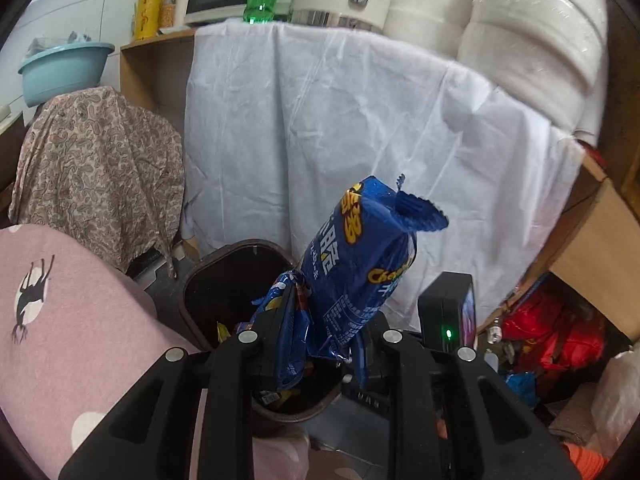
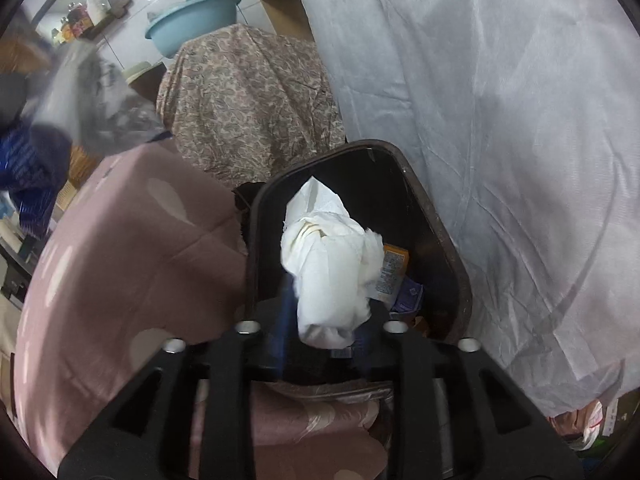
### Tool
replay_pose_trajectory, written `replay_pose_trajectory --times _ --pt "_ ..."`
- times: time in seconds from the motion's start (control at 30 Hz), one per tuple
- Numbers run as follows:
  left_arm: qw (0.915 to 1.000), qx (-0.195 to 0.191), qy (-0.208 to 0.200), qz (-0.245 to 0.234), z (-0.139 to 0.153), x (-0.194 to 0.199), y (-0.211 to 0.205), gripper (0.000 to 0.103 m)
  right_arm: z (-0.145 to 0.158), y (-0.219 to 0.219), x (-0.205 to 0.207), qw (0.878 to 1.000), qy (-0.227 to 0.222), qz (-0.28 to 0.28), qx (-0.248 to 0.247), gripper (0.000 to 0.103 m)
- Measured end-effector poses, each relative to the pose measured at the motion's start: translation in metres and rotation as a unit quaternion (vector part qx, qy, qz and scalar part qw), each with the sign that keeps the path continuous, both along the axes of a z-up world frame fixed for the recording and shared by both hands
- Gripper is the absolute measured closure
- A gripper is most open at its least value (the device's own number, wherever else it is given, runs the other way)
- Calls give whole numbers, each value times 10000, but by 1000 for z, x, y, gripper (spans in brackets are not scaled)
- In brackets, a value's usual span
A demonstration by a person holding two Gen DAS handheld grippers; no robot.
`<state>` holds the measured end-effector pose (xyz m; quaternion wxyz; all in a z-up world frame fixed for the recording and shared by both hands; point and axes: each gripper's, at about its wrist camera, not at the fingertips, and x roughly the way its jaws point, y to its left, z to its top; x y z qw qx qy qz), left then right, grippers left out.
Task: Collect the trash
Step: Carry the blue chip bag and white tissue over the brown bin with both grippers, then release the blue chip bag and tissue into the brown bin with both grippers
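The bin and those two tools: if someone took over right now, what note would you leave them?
Left tool: shut on a blue snack bag, held above the near rim of the dark bin.
Right tool: a crumpled white tissue sits between its fingers, right over the bin's mouth; whether the pads still press on it I cannot tell.
Done: some wrappers already lie in the bin.
Left: let the tissue fall in, then bring the snack bag over the opening and release it. Other trash may remain; these views do not show it.
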<state>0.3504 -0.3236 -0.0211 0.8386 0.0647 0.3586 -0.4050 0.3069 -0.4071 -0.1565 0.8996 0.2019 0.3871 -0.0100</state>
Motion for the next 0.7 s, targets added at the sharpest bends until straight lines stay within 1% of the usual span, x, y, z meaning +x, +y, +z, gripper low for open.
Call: replay_pose_trajectory --times 0.03,0.1,0.2,0.27,0.33,0.47,0.53,0.6,0.7 --pt "10000 80 37 15 -3 5 -6 78 -4 -1 1 10000 1 -62 -69 43" --pt "9996 199 165 70 -11 14 -16 78 -8 -3 -1 9998 -50 -173 -85 36" --pt "9989 278 345 159 -20 27 -25 78 -15 -5 -8 9998 -26 -193 -35 35" --pt "9982 369 417 213 -25 34 -33 78 -16 -5 -15 9997 -40 -232 -101 35" --pt "9972 490 489 272 -32 42 -42 78 -14 -4 -26 9996 -120 -233 -127 31" --pt "9942 730 645 451 -46 56 -54 78 -13 -5 -48 9991 -276 -268 -193 27" --pt "9921 887 723 513 -54 62 -61 77 -13 -6 -55 9988 -300 -301 -231 27" --pt "9901 1012 782 577 -60 66 -66 73 -15 -6 -63 9987 -293 -339 -257 27" --pt "9883 1186 725 627 -67 66 -72 70 -18 -7 -73 9985 -277 -394 -241 27"
